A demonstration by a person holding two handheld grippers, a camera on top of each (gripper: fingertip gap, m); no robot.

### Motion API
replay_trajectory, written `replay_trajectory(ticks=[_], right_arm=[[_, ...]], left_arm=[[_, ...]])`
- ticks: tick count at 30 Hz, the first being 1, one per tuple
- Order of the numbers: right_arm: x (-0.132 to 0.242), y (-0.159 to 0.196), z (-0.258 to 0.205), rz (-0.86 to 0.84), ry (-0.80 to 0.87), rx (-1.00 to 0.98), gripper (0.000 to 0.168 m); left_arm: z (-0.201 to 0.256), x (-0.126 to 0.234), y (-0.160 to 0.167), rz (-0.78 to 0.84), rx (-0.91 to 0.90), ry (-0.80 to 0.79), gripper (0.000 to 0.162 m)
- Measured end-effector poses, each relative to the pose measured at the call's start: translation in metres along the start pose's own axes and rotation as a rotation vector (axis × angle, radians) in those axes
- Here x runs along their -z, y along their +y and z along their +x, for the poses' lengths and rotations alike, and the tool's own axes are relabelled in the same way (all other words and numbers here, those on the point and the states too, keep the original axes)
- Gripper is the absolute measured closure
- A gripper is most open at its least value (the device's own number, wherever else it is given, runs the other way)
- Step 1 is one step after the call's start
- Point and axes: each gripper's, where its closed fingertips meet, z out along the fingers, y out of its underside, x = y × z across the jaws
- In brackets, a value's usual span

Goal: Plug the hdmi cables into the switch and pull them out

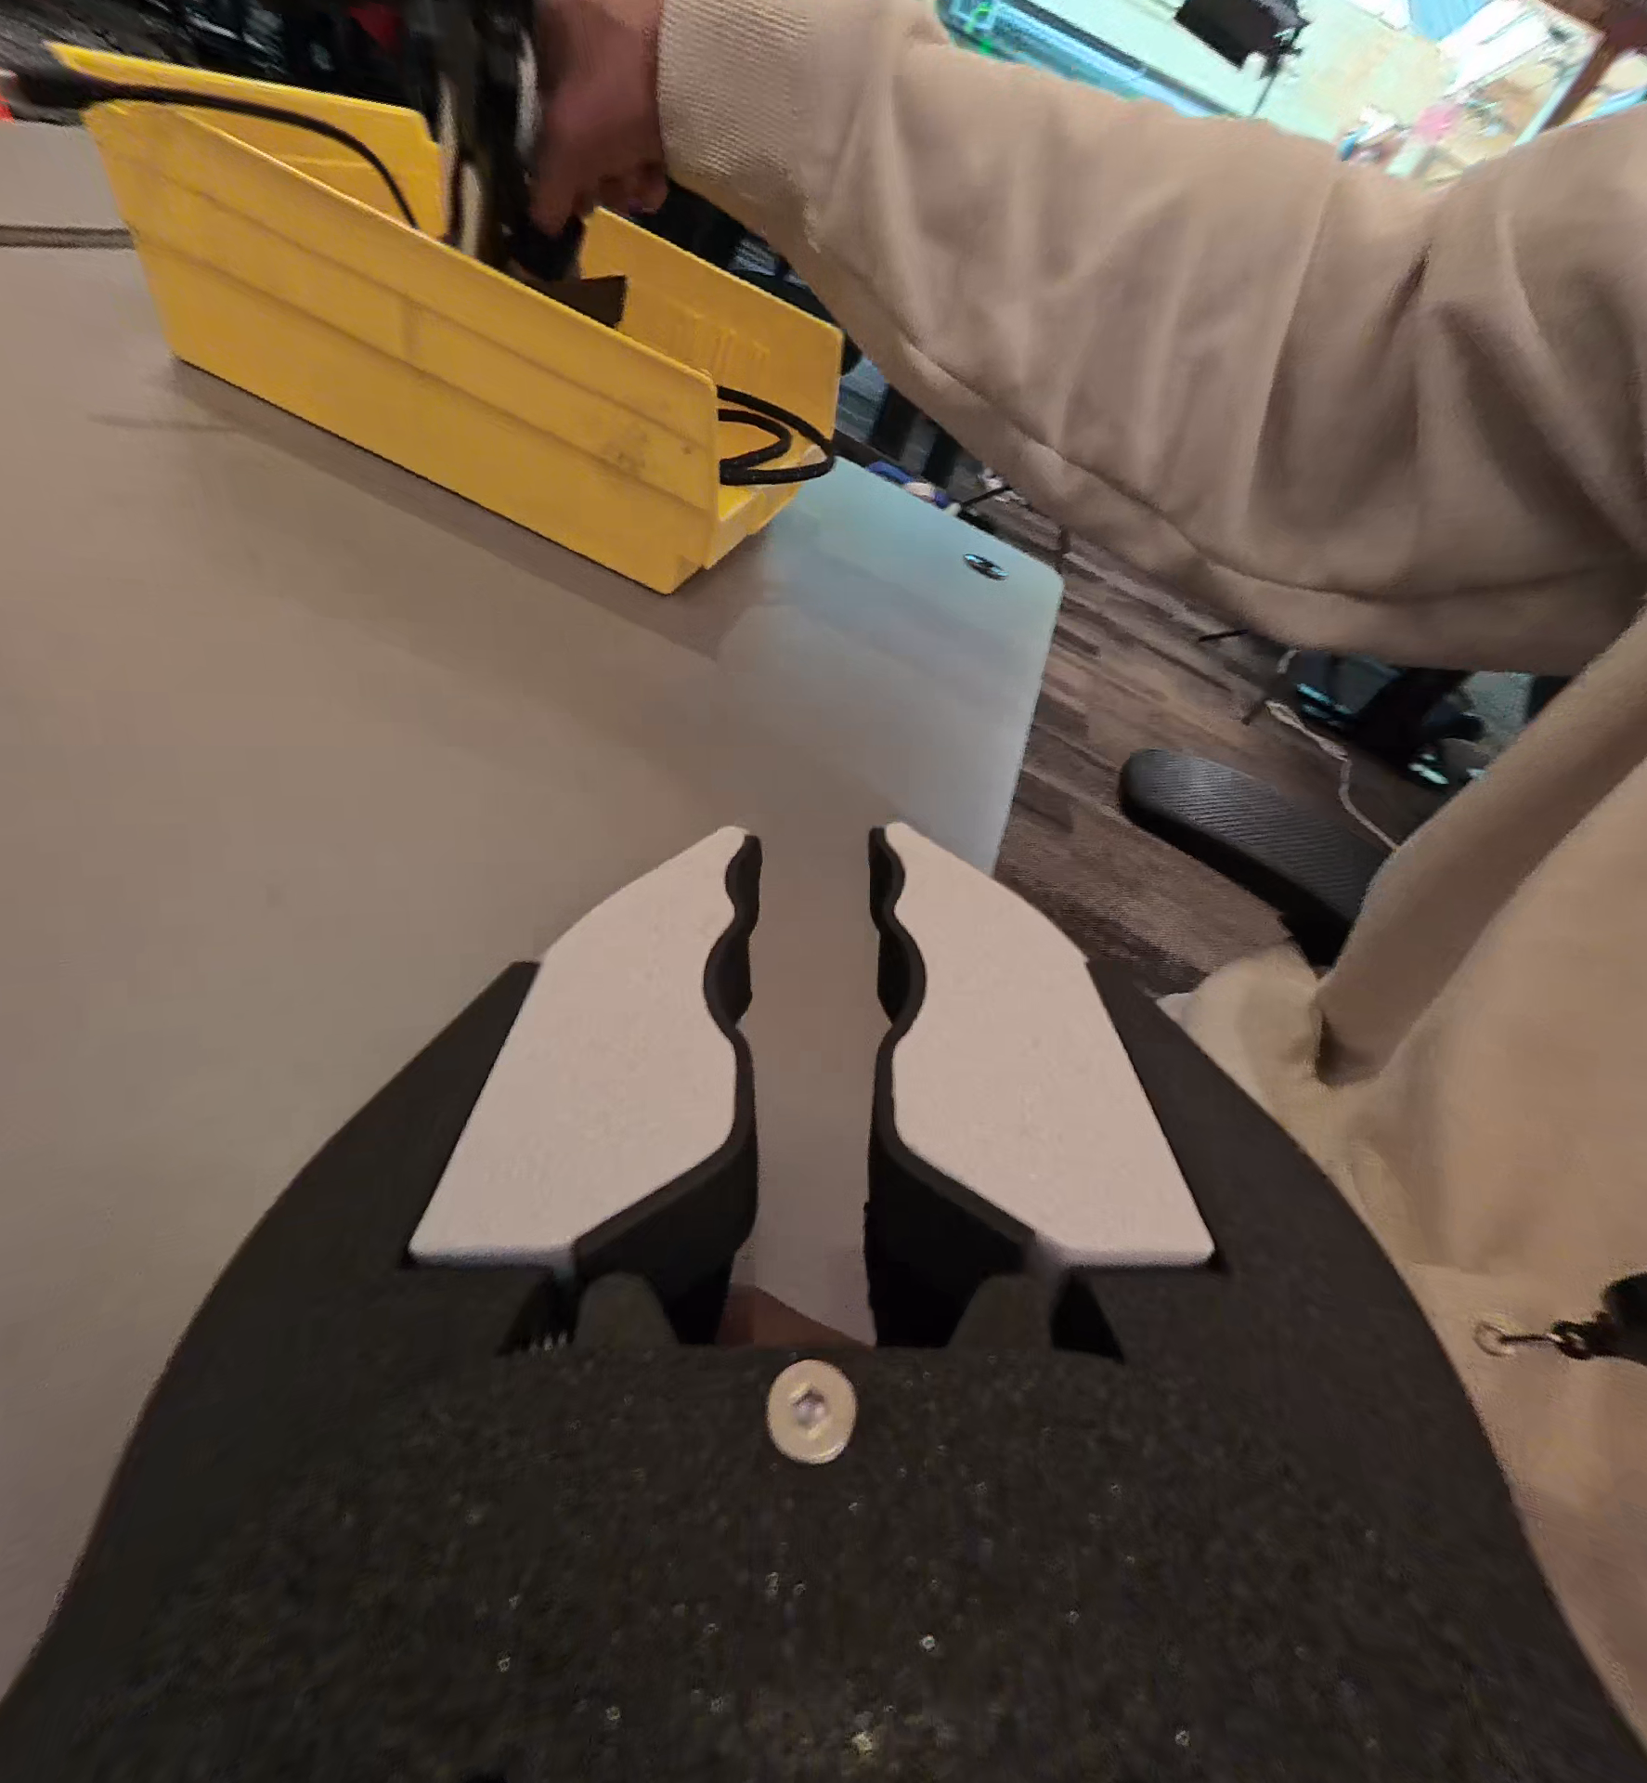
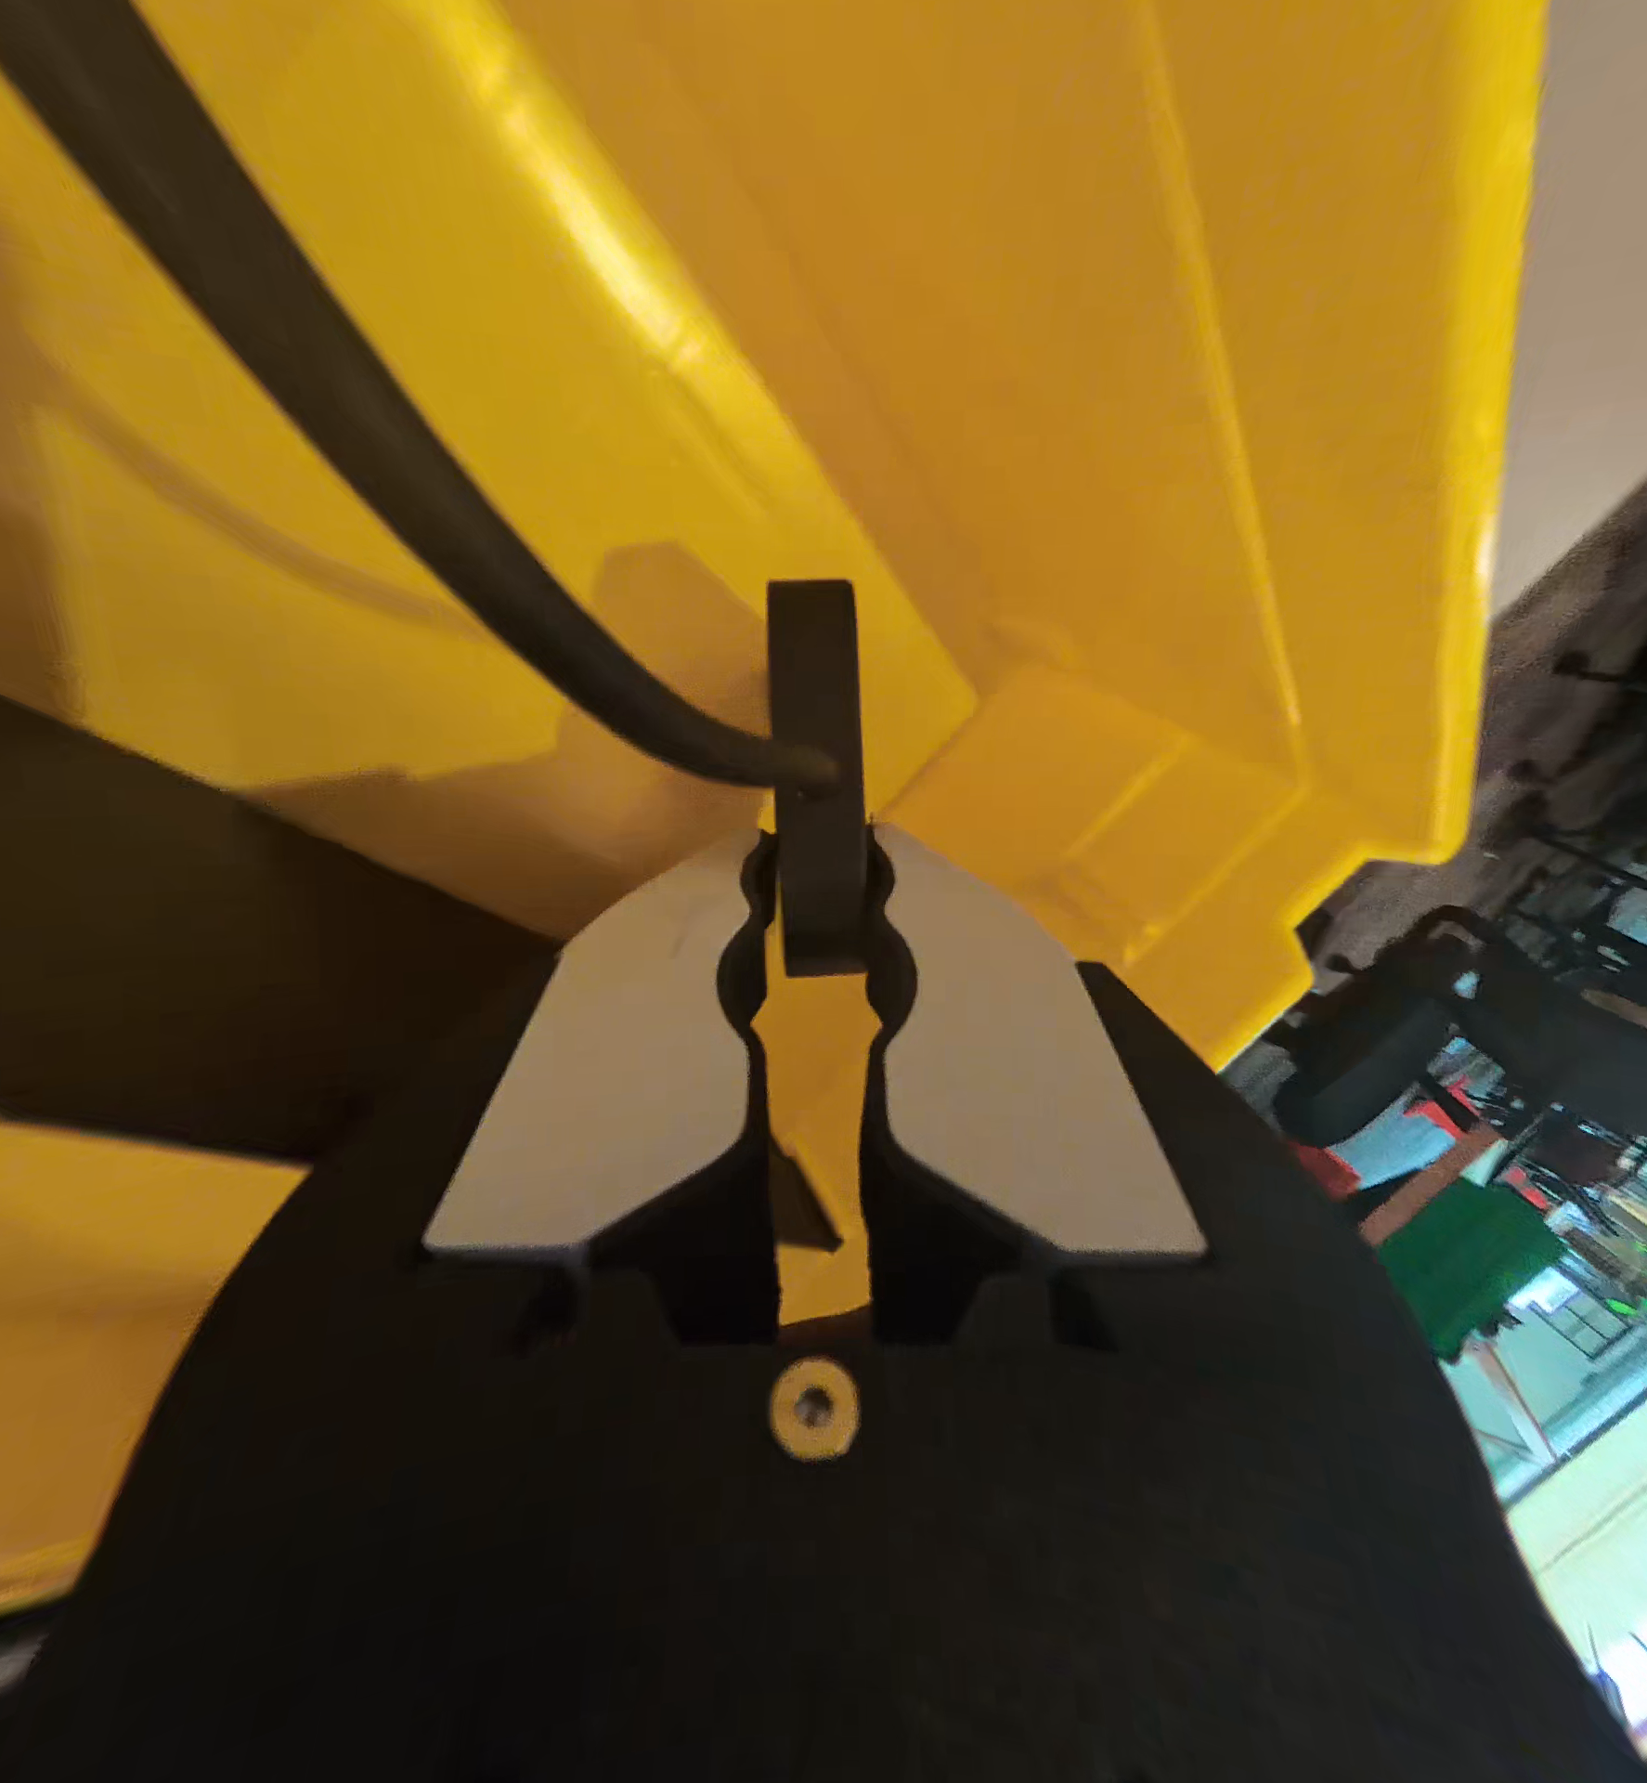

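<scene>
Right tool (image 2: 818,873) clamping black plug (image 2: 815,762) inside yellow bin (image 2: 1090,386), left tool (image 1: 813,849) parted, empty, above table (image 1: 270,772).

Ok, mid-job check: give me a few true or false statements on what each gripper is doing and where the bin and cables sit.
1. The right gripper is clamped on a black cable plug. True.
2. The left gripper holds a cable. False: its jaws are apart with nothing between them, over the table.
3. The bin is red. False: it is yellow.
4. A loop of black cable hangs out of the bin's open end. True.
5. The bin stands on the floor. False: it stands on the table, near its edge.
</scene>
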Motion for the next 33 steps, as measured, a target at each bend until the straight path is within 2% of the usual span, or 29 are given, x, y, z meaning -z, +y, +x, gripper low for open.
replay_trajectory(ticks=[3,5,9,10,12,14,16,18,19,21,23,25,27,30,33], right_arm=[[0.004,-0.001,0.008,0.041,0.035,-0.082,0.138],[0.024,0.002,0.017,0.12,0.038,-0.171,0.124],[0.088,0.026,0.032,0.338,0.109,-0.345,0.125],[0.102,0.035,0.034,0.383,0.131,-0.376,0.128],[0.125,0.05,0.023,0.447,0.129,-0.413,0.123],[0.162,0.041,-0.01,0.621,0.09,-0.412,0.123],[0.207,0.014,-0.08,0.886,-0.066,-0.314,0.123],[0.245,-0.01,-0.172,1.116,-0.343,-0.207,0.123],[0.258,-0.015,-0.223,1.178,-0.533,-0.141,0.123],[0.275,-0.006,-0.321,1.214,-0.917,0.066,0.121],[0.276,-0.008,-0.37,1.225,-1.082,0.097,0.122],[0.255,-0.016,-0.392,1.113,-1.09,0.101,0.117],[0.237,-0.026,-0.395,1.045,-1.047,0.073,0.116],[0.236,-0.031,-0.39,1.056,-1.105,0.041,0.118],[0.228,-0.034,-0.385,1.04,-1.142,0.022,0.119]], left_arm=[[-0.013,0.009,0.002,-0.006,0.023,-0.058,0.139],[-0.022,0.016,0.005,-0.03,0.022,-0.109,0.136],[-0.04,0.037,0.0,-0.09,0.014,-0.243,0.129],[-0.042,0.045,-0.005,-0.115,0.001,-0.255,0.127],[-0.053,0.065,-0.022,-0.178,-0.064,-0.277,0.123],[-0.081,0.092,-0.051,-0.269,-0.143,-0.348,0.124],[-0.117,0.119,-0.087,-0.393,-0.214,-0.392,0.127],[-0.163,0.142,-0.124,-0.53,-0.278,-0.419,0.129],[-0.186,0.15,-0.14,-0.611,-0.293,-0.405,0.129],[-0.243,0.166,-0.164,-0.793,-0.302,-0.404,0.122],[-0.312,0.18,-0.18,-0.951,-0.266,-0.486,0.112],[-0.366,0.176,-0.179,-1.011,-0.125,-0.504,0.107],[-0.404,0.171,-0.162,-1.083,-0.014,-0.488,0.102],[-0.465,0.186,-0.133,-1.257,0.006,-0.55,0.097],[-0.501,0.187,-0.107,-1.334,0.174,-0.557,0.094]])
